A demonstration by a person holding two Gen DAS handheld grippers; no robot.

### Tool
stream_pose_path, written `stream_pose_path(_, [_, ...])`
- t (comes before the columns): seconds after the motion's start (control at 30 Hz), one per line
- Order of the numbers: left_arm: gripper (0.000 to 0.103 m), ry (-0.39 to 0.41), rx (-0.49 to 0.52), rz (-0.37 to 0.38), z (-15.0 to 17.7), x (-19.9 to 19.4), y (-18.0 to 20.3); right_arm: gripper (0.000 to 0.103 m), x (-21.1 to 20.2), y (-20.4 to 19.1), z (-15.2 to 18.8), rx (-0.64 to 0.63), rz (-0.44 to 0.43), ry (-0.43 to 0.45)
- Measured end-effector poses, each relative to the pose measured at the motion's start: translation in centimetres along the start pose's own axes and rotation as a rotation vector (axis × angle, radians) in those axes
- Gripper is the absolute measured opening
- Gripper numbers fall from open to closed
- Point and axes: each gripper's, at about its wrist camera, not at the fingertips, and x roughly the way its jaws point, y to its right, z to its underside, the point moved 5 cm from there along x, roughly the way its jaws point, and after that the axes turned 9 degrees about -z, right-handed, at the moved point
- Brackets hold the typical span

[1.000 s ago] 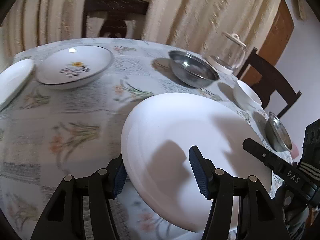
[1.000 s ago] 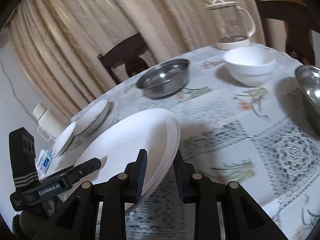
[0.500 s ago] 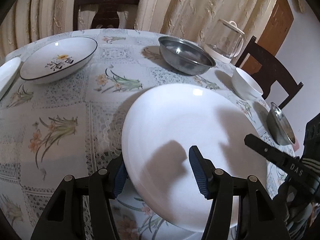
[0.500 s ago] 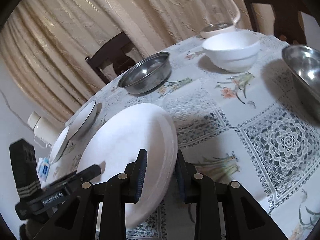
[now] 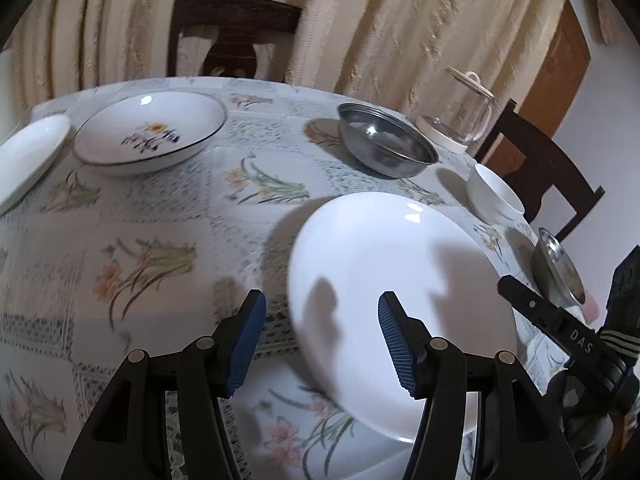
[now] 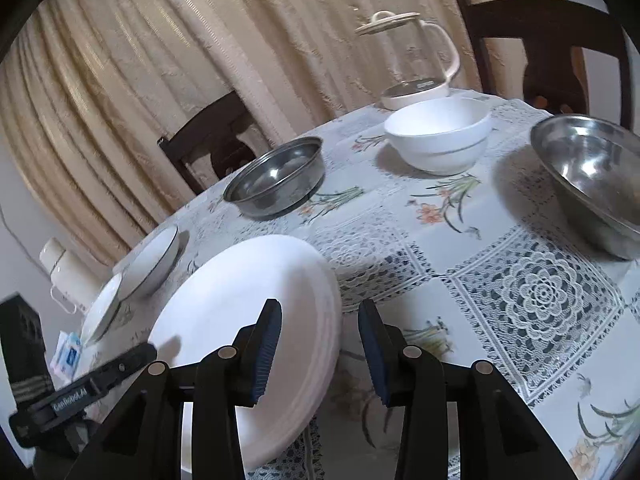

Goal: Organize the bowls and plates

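Both grippers, left (image 5: 322, 340) & right (image 6: 318, 354), sit spread, unclamped, astride the white plate (image 5: 400, 300); it overhangs the tabletop (image 5: 160, 216) edge, so 1 nudge could tip it off.

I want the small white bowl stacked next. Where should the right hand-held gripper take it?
By the near rim of the white bowl, from above, one finger inside and one outside: it stands upright and open, its wall thin, its body too wide to span.
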Motion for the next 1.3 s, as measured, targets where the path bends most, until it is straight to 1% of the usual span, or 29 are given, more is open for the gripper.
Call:
stream_pose_path(0.23, [0.06, 0.008, -0.064, -0.019, 0.6, -0.8, -2.7, 0.043, -0.3, 0.1, -0.1, 0.006, 0.024, 0.014])
stream_pose_path(0.5, [0.06, 0.028, -0.148, -0.045, 0.9, -2.0, -6.3, 0.043, -0.3, 0.4, -0.1, 0.012, 0.088, 0.018])
stream_pose_path(0.6, [0.06, 0.03, -0.17, -0.055, 1.3, -2.4, -7.7, 0.043, -0.5, 0.5, -0.2, 0.011, 0.132, 0.027])
stream_pose_path(0.7, [0.06, 0.028, -0.195, -0.064, 1.7, -2.7, -9.1, 0.043, -1.0, 0.6, -0.2, 0.013, 0.199, 0.053])
stream_pose_path(0.8, [0.06, 0.026, -0.223, -0.072, 2.0, -3.0, -10.6, 0.043, -1.7, -0.2, -0.2, -0.016, 0.253, 0.084])
stream_pose_path(0.83, [0.06, 0.026, -0.232, -0.075, 2.1, -3.0, -11.0, 0.046, -1.9, -1.1, -0.2, -0.034, 0.256, 0.095])
stream_pose_path(0.87, [0.06, 0.027, -0.242, -0.078, 2.1, -3.1, -11.5, 0.05, -2.1, -1.8, -0.4, -0.051, 0.251, 0.104])
stream_pose_path(0.93, [0.06, 0.03, -0.26, -0.079, 2.0, -3.3, -12.2, 0.055, -2.2, -3.5, -0.7, -0.086, 0.237, 0.12])
stream_pose_path(1.07, [0.06, 0.041, -0.279, -0.082, 2.0, -3.8, -13.4, 0.056, -2.0, -6.9, -0.8, -0.165, 0.193, 0.13])
stream_pose_path(1.13, [0.06, 0.043, -0.285, -0.088, 2.0, -4.0, -14.0, 0.056, -1.4, -8.6, -0.5, -0.183, 0.144, 0.112])
stream_pose_path(1.2, [0.06, 0.048, -0.288, -0.1, 2.1, -4.3, -14.5, 0.056, -0.8, -9.8, 0.1, -0.193, 0.115, 0.09])
stream_pose_path(1.3, [0.06, 0.056, -0.297, -0.122, 2.2, -4.6, -15.4, 0.056, 0.9, -11.4, 1.1, -0.201, 0.065, 0.036])
